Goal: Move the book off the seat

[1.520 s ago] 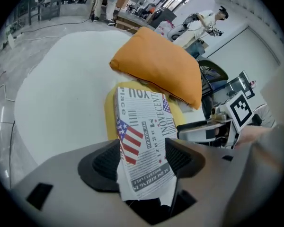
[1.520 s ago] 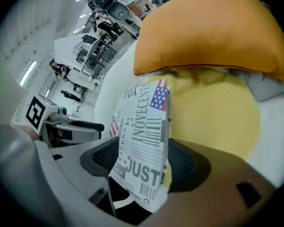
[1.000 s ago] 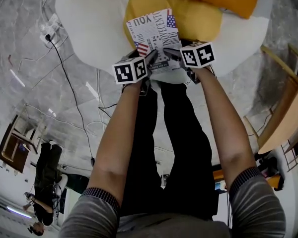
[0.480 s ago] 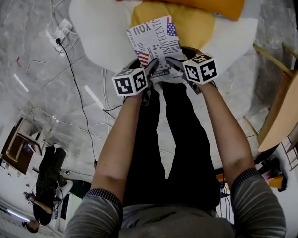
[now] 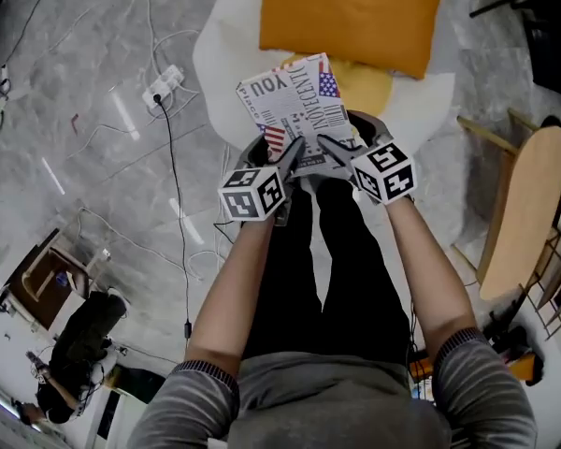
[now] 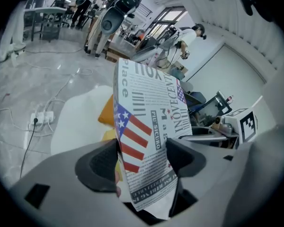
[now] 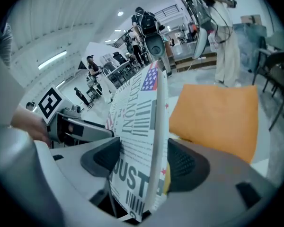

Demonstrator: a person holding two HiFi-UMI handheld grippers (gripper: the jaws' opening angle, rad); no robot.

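Your bare left forearm (image 5: 232,288) and bare right forearm (image 5: 428,271) extend forward and converge ahead of your torso. The grey plastic left gripper (image 5: 291,155) and grey plastic right gripper (image 5: 333,150) point obliquely downward, close together, each with its black-and-white marker cube uppermost. The left jaws are clamped on the near edge of the newsprint-patterned book (image 5: 294,101). The right jaws have just been closing with the same book between them, and both pads press on its covers.
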